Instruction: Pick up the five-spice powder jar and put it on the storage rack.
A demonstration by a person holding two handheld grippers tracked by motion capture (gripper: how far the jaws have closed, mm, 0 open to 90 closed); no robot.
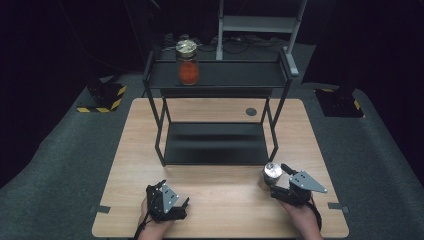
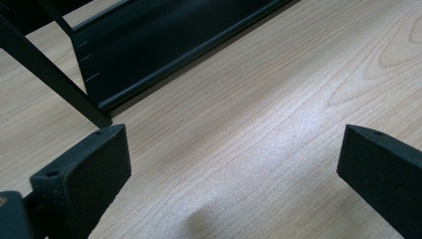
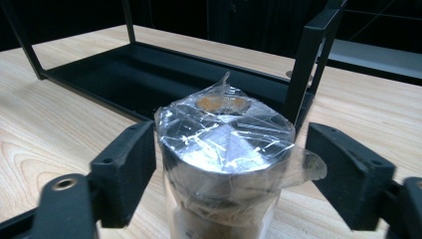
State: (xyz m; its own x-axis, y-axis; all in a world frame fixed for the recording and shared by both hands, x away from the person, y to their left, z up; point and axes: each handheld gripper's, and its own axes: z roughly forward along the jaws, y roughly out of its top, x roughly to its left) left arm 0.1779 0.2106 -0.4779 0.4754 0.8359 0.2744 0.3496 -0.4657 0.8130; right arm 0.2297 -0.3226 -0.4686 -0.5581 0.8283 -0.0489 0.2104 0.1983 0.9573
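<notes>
Right tongs (image 1: 276,181) at the near right of the wooden worktop (image 1: 225,200), around a glass jar (image 1: 270,175) with a silver lid wrapped in clear film. The jar stands upright on the worktop just in front of the black two-tier rack (image 1: 217,115). In the right gripper view the jar (image 3: 226,149) sits between the two jaws: the left jaw looks to touch the lid's edge, while a gap is visible between the right jaw and the lid, crossed by loose film. So no firm grasp yet, tongs partly closed around it. Left tongs (image 1: 172,202) rest low at the near left, released, jaws wide over bare wood (image 2: 239,149), nothing between them. A second jar (image 1: 188,62) with orange contents stands on the rack's top shelf, left of centre.
</notes>
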